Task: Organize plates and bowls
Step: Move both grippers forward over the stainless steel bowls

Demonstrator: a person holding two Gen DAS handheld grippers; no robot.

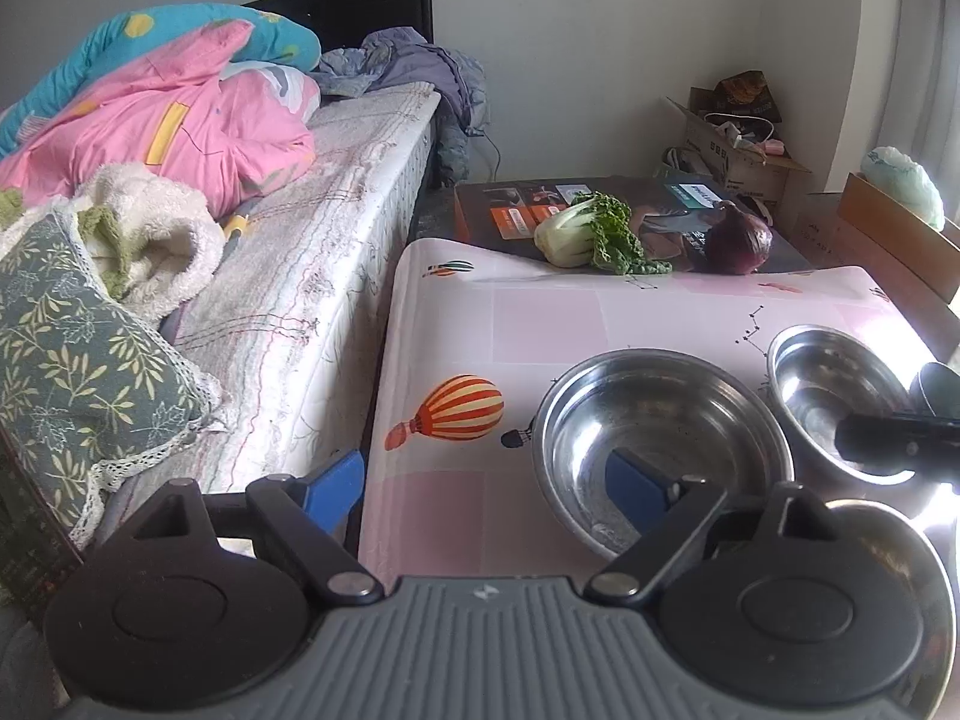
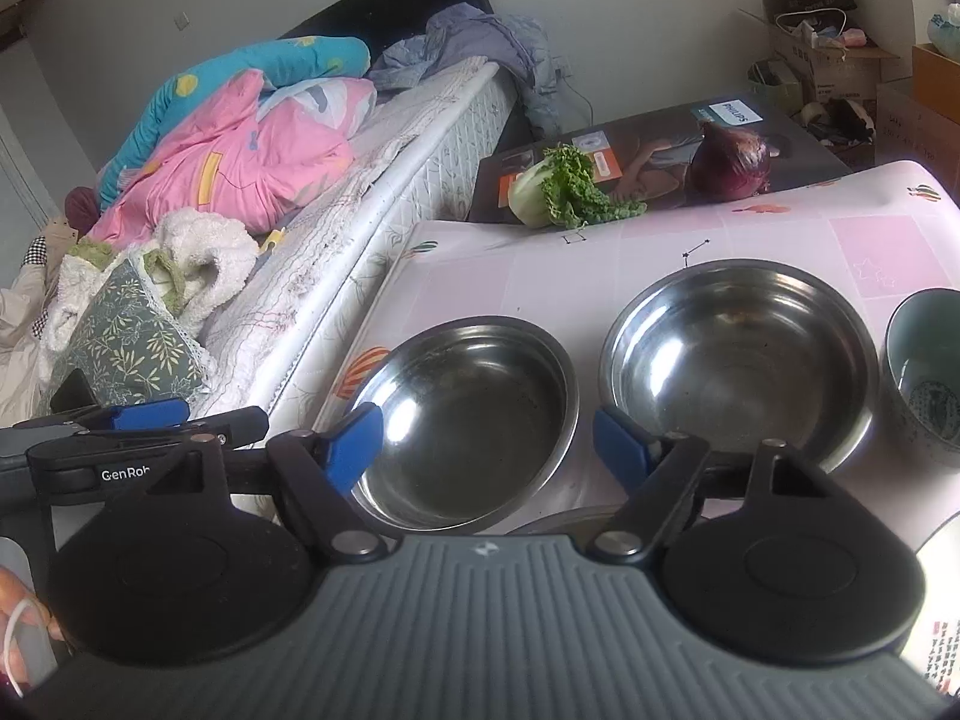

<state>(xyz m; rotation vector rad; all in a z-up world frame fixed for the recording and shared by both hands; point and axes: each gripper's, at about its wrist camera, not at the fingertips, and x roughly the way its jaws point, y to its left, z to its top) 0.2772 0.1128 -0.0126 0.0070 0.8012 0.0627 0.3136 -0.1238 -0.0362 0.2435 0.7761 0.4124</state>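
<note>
Two steel bowls stand side by side on the pink tablecloth [image 2: 780, 234]. The left steel bowl [image 2: 468, 420] [image 1: 660, 432] is nearer the bed. The right steel bowl [image 2: 738, 360] [image 1: 840, 396] is beside it. A green ceramic bowl [image 2: 927, 372] stands at the far right. My right gripper [image 2: 489, 438] is open, wide, above the left bowl's near side. My left gripper [image 1: 486, 483] is open at the table's left edge; its right finger is over the left bowl. A steel rim [image 2: 570, 519] shows just under the right gripper.
A bok choy [image 2: 552, 186] and a red onion [image 2: 732, 165] lie on a dark box [image 2: 654, 144] behind the table. A bed with blankets [image 2: 240, 162] runs along the left. Cardboard boxes [image 2: 828, 54] stand at the back right.
</note>
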